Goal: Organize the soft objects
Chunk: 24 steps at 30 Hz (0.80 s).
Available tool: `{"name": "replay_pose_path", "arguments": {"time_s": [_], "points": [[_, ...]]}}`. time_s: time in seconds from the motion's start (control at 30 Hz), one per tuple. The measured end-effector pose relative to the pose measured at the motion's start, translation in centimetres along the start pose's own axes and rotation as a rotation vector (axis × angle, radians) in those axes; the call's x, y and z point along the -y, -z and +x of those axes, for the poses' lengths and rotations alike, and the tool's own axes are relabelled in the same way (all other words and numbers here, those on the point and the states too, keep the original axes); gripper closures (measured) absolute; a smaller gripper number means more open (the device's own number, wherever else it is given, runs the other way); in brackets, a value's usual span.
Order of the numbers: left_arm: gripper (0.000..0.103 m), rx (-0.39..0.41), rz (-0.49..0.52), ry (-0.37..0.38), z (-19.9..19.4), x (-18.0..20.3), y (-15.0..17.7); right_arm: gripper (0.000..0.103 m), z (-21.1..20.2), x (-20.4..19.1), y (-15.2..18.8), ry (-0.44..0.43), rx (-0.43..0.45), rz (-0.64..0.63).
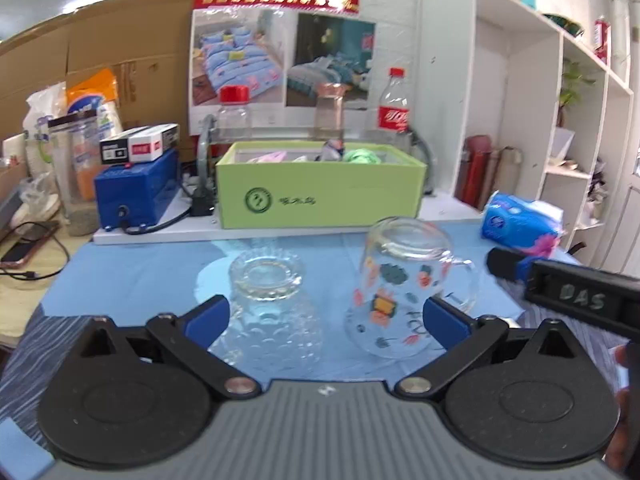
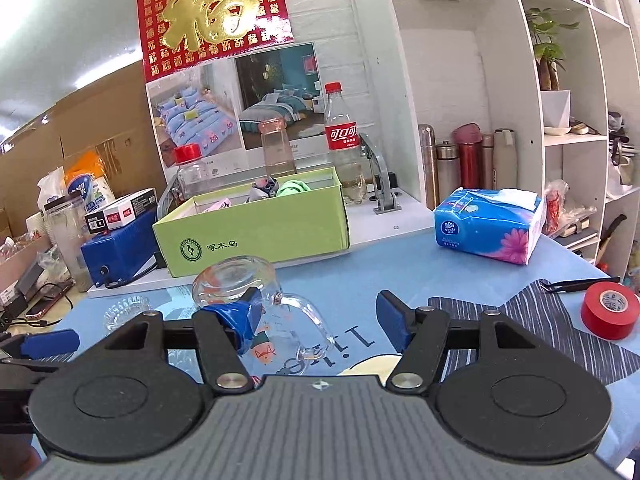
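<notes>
A green box (image 1: 320, 200) at the back of the table holds several soft cloth items, among them a green one (image 1: 362, 156); the box also shows in the right wrist view (image 2: 256, 236), with the green cloth (image 2: 294, 188) in it. My left gripper (image 1: 326, 320) is open and empty, low over the blue mat, with two upturned glasses between its fingers. My right gripper (image 2: 316, 322) is open and empty, just right of the painted glass mug (image 2: 248, 304). The right gripper also shows in the left wrist view (image 1: 508, 266).
An upturned textured glass (image 1: 268, 304) and a painted mug (image 1: 400, 288) stand on the blue mat. A blue tissue pack (image 2: 488, 224), red tape roll (image 2: 610, 310) and black tweezers (image 2: 576, 285) lie at right. Bottles, a blue device (image 1: 136, 192) and white shelves line the back.
</notes>
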<state>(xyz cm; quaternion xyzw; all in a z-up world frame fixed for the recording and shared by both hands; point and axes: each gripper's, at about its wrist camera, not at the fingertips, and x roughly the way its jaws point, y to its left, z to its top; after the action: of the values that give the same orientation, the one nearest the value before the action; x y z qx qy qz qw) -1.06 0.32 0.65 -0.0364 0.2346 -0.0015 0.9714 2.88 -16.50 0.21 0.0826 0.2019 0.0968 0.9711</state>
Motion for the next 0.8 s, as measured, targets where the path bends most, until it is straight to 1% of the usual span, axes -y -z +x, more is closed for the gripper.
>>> {"name": "replay_pose_path", "arguments": {"time_s": [0.07,0.13,0.27,0.4,0.53,0.8], "points": [[0.001,-0.014,-0.018,0.033,-0.2,0.0,-0.1,0.053,0.0,-0.1,0.1,-0.003,-0.004,-0.003],[0.001,-0.032,-0.007,0.031,-0.1,0.2,-0.2,0.053,0.1,-0.2,0.2,-0.006,-0.007,-0.004],[0.001,-0.018,0.024,-0.004,-0.4,0.8,-0.1,0.053,0.1,-0.2,0.2,-0.008,-0.007,-0.002],[0.001,-0.039,0.026,0.011,-0.1,0.9,0.1,0.053,0.0,-0.1,0.3,-0.008,-0.004,0.002],[0.001,-0.054,0.032,0.012,0.1,1.0,0.2,0.053,-0.2,-0.1,0.3,-0.006,-0.001,0.004],[0.001,-0.084,0.020,0.037,0.3,0.9,0.3,0.052,-0.3,-0.1,0.3,-0.010,-0.003,-0.001]]}}
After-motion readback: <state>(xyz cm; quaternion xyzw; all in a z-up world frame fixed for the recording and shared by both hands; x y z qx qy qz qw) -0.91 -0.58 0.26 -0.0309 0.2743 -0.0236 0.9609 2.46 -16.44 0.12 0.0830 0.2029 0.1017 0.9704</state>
